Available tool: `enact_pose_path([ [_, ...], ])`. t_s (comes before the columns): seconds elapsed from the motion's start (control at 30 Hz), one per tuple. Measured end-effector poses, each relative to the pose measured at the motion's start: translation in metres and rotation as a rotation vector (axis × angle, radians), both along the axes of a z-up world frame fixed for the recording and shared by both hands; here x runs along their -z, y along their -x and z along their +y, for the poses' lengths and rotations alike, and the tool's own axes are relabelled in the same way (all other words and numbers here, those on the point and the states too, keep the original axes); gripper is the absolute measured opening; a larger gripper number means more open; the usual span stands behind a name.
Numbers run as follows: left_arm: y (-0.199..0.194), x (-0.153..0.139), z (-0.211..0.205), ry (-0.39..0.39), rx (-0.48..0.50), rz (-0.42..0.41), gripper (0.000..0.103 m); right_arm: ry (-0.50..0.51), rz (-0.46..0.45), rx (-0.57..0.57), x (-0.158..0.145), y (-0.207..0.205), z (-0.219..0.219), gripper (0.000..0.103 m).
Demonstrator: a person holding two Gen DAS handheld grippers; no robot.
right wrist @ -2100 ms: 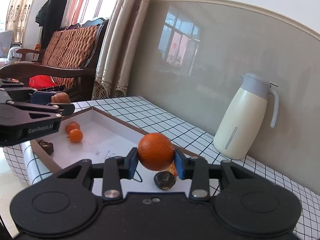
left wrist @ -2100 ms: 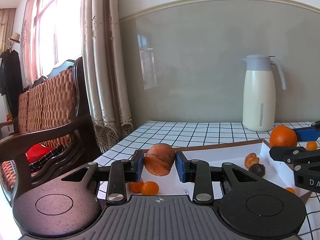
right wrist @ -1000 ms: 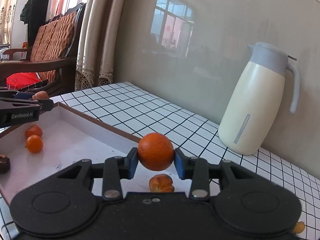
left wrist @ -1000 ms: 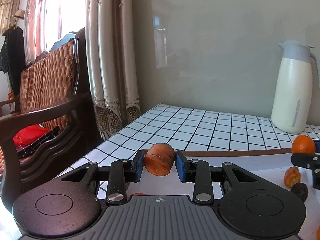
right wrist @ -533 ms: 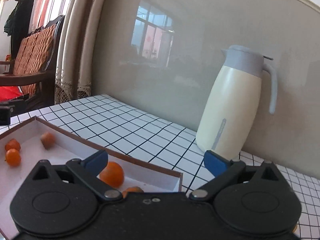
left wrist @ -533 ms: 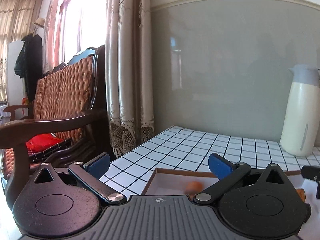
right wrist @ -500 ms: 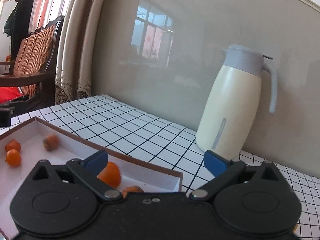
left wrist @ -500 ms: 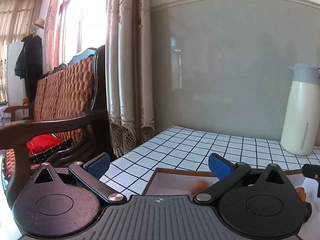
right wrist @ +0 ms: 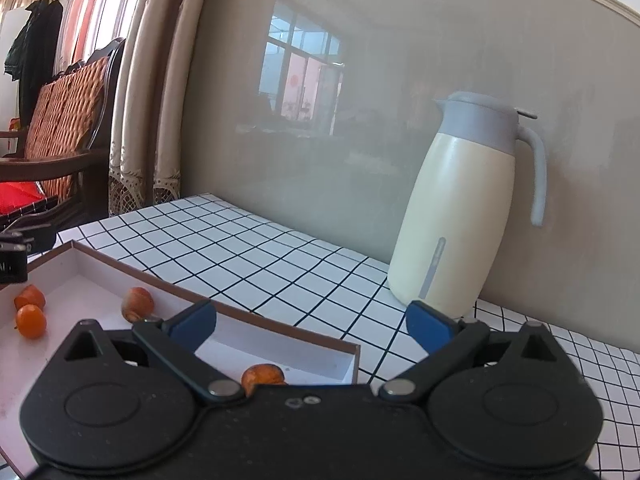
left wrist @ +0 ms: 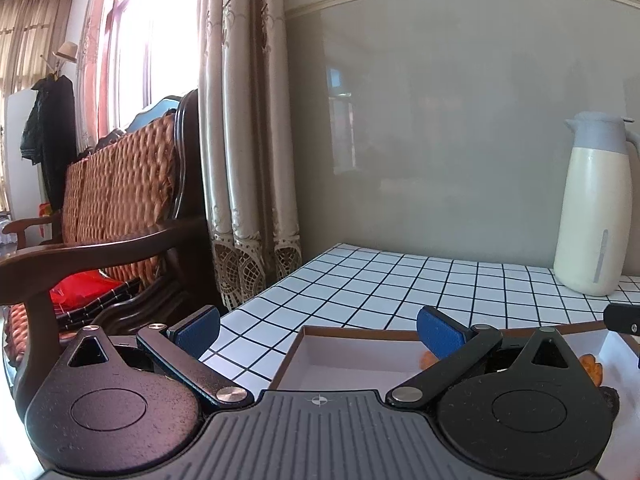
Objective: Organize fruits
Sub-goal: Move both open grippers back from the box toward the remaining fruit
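Observation:
A shallow white tray with a brown rim [right wrist: 256, 318] lies on the checked table; it also shows in the left wrist view [left wrist: 360, 331]. In the right wrist view it holds two small orange fruits [right wrist: 29, 314], a brownish fruit [right wrist: 137, 303] near the far rim, and an orange piece [right wrist: 262, 375] half hidden by my right gripper's body. My right gripper [right wrist: 312, 322] is open and empty above the tray's right end. My left gripper [left wrist: 318, 330] is open and empty above the tray's left corner; an orange fruit [left wrist: 428, 358] peeks from behind its right finger.
A cream jug with a grey lid [right wrist: 460, 216] stands on the table against the grey wall; it also shows in the left wrist view [left wrist: 592, 216]. A wooden bench with woven cushions [left wrist: 112, 200] and curtains [left wrist: 244, 140] stand left of the table edge.
Both grippers opened and let go of their fruits, the brownish one and the large orange, which dropped into the tray. The brownish fruit has rolled toward the far rim. Both grippers have risen slightly.

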State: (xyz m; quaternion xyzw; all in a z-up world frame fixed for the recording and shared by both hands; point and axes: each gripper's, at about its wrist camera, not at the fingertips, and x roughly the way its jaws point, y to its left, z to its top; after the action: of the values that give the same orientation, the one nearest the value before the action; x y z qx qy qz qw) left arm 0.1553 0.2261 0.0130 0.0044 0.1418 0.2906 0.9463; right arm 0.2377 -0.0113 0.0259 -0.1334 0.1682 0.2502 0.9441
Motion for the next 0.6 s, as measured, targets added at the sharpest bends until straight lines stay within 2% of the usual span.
enact_pose_path([
  [0.27,0.011,-0.012,-0.025,-0.030,0.024,-0.054,0.103,0.000,-0.052,0.001,-0.013,0.018,-0.021,0.096],
  [0.47,0.007,-0.017,-0.064,-0.067,0.112,-0.069,0.103,-0.002,-0.073,0.025,-0.018,0.030,-0.053,0.093],
  [0.6,-0.002,-0.017,-0.095,-0.073,0.186,-0.056,0.103,0.008,-0.048,0.070,-0.017,0.028,-0.078,0.085],
])
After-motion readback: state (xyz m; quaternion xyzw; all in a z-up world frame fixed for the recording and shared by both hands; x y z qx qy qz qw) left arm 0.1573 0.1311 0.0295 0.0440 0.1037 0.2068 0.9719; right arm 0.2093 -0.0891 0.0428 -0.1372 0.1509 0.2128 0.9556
